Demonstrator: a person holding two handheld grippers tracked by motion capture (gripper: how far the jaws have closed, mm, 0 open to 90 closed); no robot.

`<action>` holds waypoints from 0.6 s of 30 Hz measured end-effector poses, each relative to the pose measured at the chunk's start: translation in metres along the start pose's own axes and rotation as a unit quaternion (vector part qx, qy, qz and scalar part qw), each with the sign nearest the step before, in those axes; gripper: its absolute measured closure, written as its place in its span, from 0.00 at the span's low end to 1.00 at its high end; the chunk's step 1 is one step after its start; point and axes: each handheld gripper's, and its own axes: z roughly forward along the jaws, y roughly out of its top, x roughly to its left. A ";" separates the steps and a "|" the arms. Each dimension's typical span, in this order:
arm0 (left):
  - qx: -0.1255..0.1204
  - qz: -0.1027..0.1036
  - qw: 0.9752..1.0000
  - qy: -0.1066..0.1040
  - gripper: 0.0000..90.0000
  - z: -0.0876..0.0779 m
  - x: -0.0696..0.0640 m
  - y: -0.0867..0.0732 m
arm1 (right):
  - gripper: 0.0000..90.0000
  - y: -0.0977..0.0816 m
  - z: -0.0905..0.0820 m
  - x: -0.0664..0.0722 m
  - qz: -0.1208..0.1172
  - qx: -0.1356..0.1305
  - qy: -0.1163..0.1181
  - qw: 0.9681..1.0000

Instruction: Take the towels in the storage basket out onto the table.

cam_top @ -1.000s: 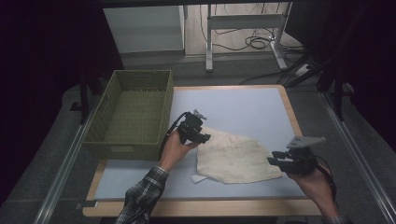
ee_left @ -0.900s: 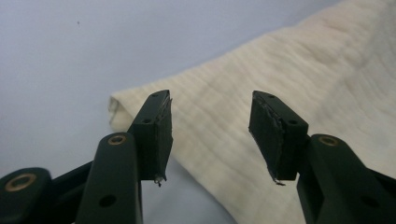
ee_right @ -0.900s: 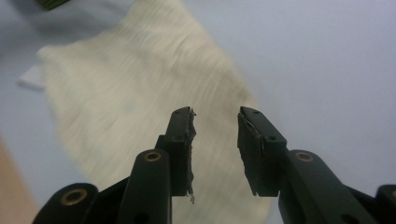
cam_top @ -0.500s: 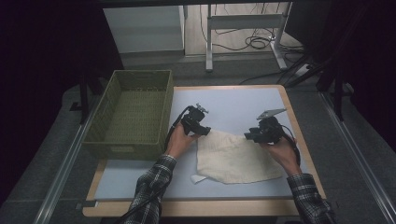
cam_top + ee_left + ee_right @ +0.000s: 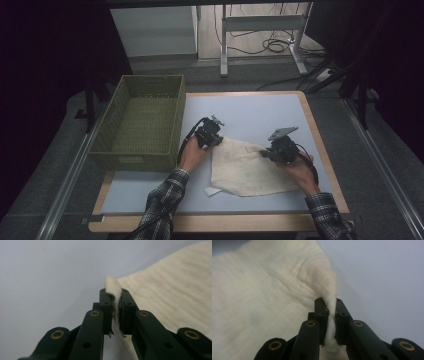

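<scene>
— Pale blue worktop (image 5: 250, 112) with a wooden edge is sitting in a dim room, cables lying on the floor beyond it. What is lying on it?

— One cream cloth (image 5: 247, 170), spreading flat between the two hands and toward the person. Its two far corners are being pinched, one by each gripper.

— How is the left gripper (image 5: 216, 139) doing?

— It is clamping the cloth's far left corner. In the left gripper view the jaws have just been closing, and a thin fold of cloth (image 5: 113, 293) is standing up between the pads (image 5: 106, 307), with the rest of the fabric running off to that gripper's right.

— And the right gripper (image 5: 266, 152)?

— Same story at the far right corner. Its jaws have just been closing too, and in the right gripper view a thick bunch of cloth (image 5: 262, 302) is being squeezed between them, wrinkles fanning out to that gripper's left.

— Anything beside the left gripper?

— A green mesh basket (image 5: 142, 120) is standing just to its left, hanging partly over the worktop's edge.

— Any labels or writing to read?

— A pale patch is showing on the basket's near wall, too small to read. A small white tab is poking out at the cloth's near left corner, also unreadable.
</scene>
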 end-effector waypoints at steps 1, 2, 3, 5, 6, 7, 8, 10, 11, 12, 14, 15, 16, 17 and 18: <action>-0.021 0.001 1.000 0.004 0.92 -0.009 0.000 0.005 | 0.93 0.005 -0.007 0.000 -0.005 -0.009 -0.007 1.000; -0.040 0.006 0.999 0.011 0.92 -0.019 0.001 0.010 | 0.93 0.011 -0.015 0.001 -0.011 -0.020 -0.016 1.000; -0.066 0.008 0.998 0.019 0.92 -0.029 0.001 0.016 | 0.93 0.017 -0.024 0.001 -0.016 -0.032 -0.028 0.999; -0.109 0.000 0.994 0.033 0.90 -0.045 0.004 0.026 | 0.93 0.031 -0.041 0.000 -0.026 -0.062 -0.057 0.996; -0.114 -0.013 0.993 0.036 0.81 -0.047 0.007 0.030 | 0.92 0.038 -0.049 -0.001 -0.026 -0.078 -0.073 0.994; -0.095 -0.025 0.994 0.038 0.64 -0.044 0.010 0.035 | 0.87 0.043 -0.055 -0.004 -0.020 -0.096 -0.088 0.991; -0.072 -0.029 0.996 0.049 0.51 -0.040 0.012 0.036 | 0.76 0.047 -0.055 -0.008 -0.010 -0.102 -0.100 0.990; -0.055 -0.027 0.997 0.054 0.48 -0.035 0.010 0.031 | 0.65 0.049 -0.048 -0.017 0.006 -0.073 -0.107 0.992; -0.053 -0.028 0.997 0.046 0.47 -0.033 0.008 0.025 | 0.65 0.046 -0.045 -0.020 0.005 -0.066 -0.111 0.992; -0.050 -0.028 0.998 0.039 0.46 -0.031 0.005 0.020 | 0.63 0.042 -0.044 -0.022 0.007 -0.064 -0.109 0.992; -0.038 -0.022 0.998 0.036 0.46 -0.029 0.001 0.008 | 0.62 0.030 -0.044 -0.027 0.024 -0.059 -0.104 0.993; -0.033 -0.024 0.999 0.026 0.46 -0.027 -0.001 0.003 | 0.62 0.024 -0.045 -0.029 0.032 -0.055 -0.102 0.993; -0.031 -0.031 0.999 0.011 0.46 -0.026 -0.002 -0.002 | 0.62 0.018 -0.046 -0.032 0.039 -0.051 -0.100 0.993; -0.028 -0.034 0.999 -0.003 0.46 -0.026 -0.005 -0.007 | 0.62 0.011 -0.047 -0.035 0.046 -0.046 -0.099 0.993; -0.025 -0.032 0.999 -0.013 0.46 -0.026 -0.009 -0.013 | 0.62 0.005 -0.048 -0.037 0.051 -0.044 -0.099 0.993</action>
